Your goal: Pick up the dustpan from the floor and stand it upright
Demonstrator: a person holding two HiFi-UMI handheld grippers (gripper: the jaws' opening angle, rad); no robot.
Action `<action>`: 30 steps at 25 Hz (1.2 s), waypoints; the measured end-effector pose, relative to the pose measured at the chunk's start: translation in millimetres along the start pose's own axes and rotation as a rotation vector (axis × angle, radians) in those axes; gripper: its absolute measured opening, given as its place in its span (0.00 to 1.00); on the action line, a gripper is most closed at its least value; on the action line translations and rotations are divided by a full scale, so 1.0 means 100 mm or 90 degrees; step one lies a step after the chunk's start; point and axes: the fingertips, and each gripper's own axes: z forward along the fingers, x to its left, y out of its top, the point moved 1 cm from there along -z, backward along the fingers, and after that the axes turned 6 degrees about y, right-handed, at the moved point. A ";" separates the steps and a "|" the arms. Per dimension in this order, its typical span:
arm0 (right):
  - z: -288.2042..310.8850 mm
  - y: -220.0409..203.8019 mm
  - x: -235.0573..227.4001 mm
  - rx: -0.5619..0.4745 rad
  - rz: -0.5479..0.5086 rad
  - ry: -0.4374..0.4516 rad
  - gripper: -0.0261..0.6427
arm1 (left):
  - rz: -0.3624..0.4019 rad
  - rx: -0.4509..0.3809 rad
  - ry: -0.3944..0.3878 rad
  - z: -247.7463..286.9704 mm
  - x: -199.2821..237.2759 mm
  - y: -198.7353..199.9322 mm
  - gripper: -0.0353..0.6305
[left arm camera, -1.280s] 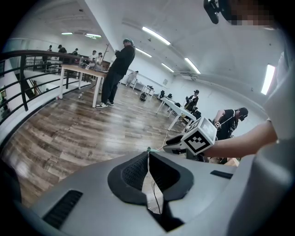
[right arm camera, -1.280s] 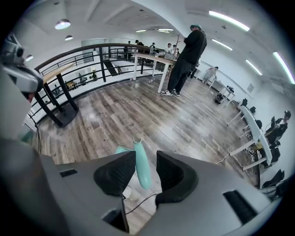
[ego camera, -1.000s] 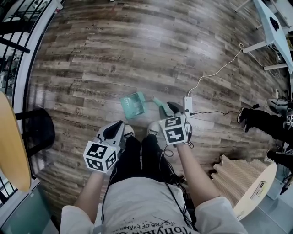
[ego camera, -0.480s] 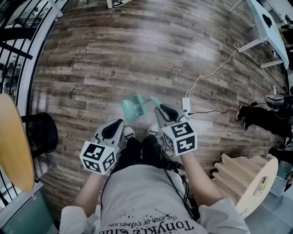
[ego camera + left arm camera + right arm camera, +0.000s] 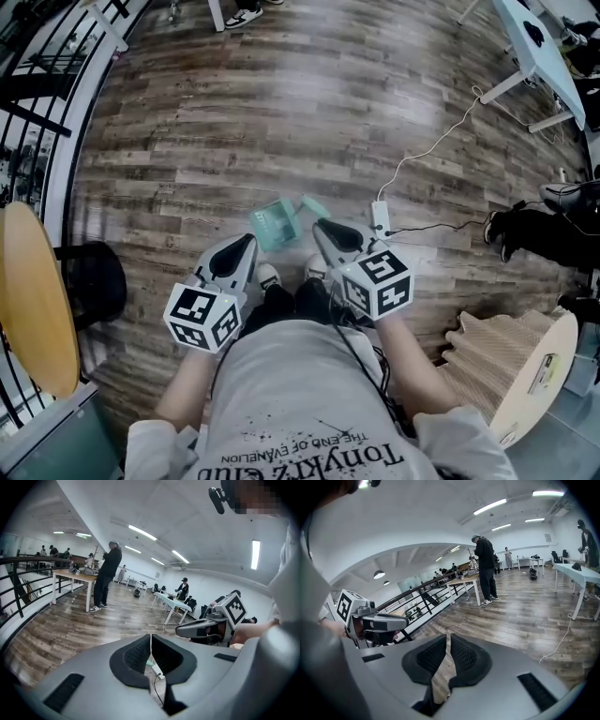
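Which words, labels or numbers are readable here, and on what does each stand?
"THE END OF EVANGELION": small print on the person's light shirt, upside down in the head view.
"Tonykrz club": larger print on the same shirt; the second word is uncertain.
Label on the round wooden table: too small to read.
Nothing else shows readable text.

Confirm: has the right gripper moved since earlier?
Yes: the right gripper drew left from the power strip, toward the camera; its fingers are closing on nothing.
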 end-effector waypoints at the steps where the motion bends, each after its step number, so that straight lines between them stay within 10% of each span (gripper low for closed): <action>1: -0.03 0.00 -0.01 -0.004 0.007 0.002 0.11 | 0.003 -0.001 0.000 -0.01 -0.03 0.01 0.10; 30: -0.22 0.13 0.05 -0.027 0.022 0.030 0.08 | 0.015 0.008 -0.010 0.00 -0.35 0.02 0.10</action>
